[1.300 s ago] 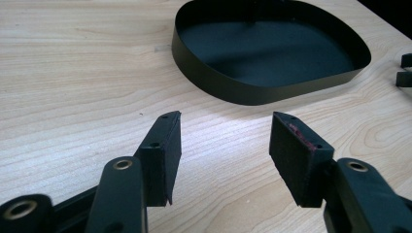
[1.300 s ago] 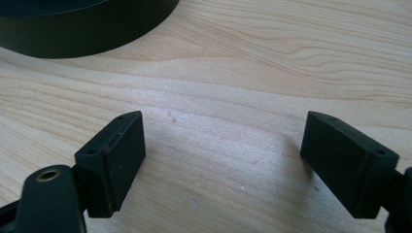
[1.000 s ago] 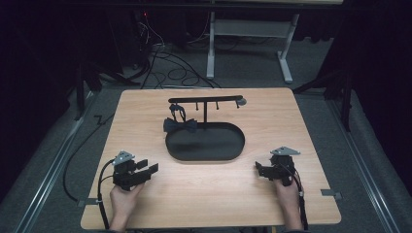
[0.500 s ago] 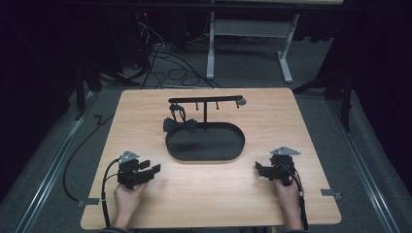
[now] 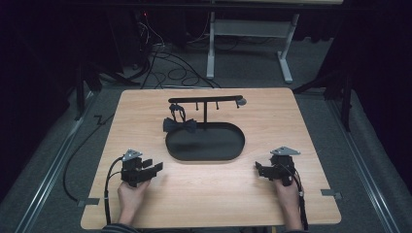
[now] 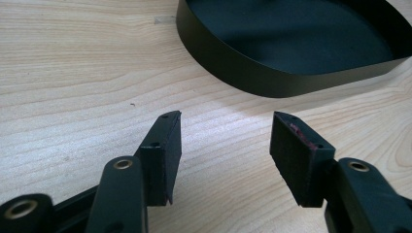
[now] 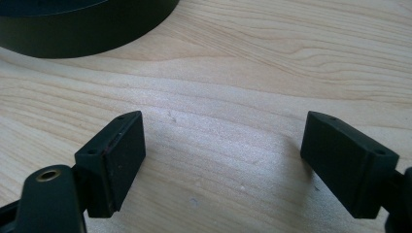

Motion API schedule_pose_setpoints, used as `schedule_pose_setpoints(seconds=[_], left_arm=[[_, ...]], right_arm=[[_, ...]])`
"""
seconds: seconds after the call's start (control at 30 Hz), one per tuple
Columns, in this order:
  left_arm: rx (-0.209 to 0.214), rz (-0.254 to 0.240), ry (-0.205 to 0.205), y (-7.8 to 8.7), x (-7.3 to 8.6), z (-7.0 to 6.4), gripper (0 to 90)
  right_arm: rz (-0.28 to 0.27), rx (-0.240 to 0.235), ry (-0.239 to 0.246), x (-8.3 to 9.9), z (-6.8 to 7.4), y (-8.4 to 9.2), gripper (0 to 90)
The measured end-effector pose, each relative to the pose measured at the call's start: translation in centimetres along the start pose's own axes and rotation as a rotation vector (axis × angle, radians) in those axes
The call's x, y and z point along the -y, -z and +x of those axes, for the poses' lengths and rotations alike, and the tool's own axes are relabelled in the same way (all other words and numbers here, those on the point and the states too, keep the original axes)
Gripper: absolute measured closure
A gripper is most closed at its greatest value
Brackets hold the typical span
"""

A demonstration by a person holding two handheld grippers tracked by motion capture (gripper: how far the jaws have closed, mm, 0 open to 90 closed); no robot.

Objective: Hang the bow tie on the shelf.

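A black oval tray [image 5: 204, 156] lies at the middle of the wooden table [image 5: 296, 121]. Behind it stands a black T-shaped rack [image 5: 206, 101] with small hooks. A black bow tie [image 5: 180, 125] hangs by its strap from the rack's left end, at the tray's back left rim. My left gripper [image 5: 156, 167] rests at the front left, open and holding nothing, its jaws pointing toward the tray. My right gripper [image 5: 259, 170] sits at the front right, open and holding nothing. The left gripper view has my left gripper [image 6: 226, 141] over bare wood with the tray [image 6: 252, 73] ahead. In the right gripper view my right gripper [image 7: 223, 141] stands wide apart, the tray [image 7: 73, 34] at the upper left.
Bare wood lies between both grippers and the tray. A cable [image 5: 109, 184] trails from the left gripper over the table's front left edge. Beyond the table there is dark floor with cables [image 5: 165, 68] and a white table frame [image 5: 252, 43].
My left gripper has shifted slightly right, toward the tray. The right gripper has stayed where it was.
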State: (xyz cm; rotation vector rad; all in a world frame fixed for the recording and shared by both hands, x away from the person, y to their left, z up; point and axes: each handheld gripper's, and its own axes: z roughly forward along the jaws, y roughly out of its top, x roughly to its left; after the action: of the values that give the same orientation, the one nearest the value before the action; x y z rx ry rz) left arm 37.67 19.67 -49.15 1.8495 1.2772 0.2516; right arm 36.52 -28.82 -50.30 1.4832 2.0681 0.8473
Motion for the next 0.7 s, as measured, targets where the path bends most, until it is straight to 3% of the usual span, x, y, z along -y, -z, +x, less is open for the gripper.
schedule_pose_setpoints(seconds=[0.13,0.33,0.7], left_arm=[[-0.011,0.002,-0.003,-0.3,0.0,0.0,45.6],[-0.063,0.002,-0.037,-0.7,0.1,-0.2,45.3],[-0.1,0.009,-0.067,-1.3,0.2,-0.4,44.8]], right_arm=[[-0.001,0.0,0.001,0.0,0.0,0.0,17.4],[-0.001,0.0,0.001,0.0,0.0,0.0,17.4],[-0.001,0.0,0.001,0.0,0.0,0.0,17.5]])
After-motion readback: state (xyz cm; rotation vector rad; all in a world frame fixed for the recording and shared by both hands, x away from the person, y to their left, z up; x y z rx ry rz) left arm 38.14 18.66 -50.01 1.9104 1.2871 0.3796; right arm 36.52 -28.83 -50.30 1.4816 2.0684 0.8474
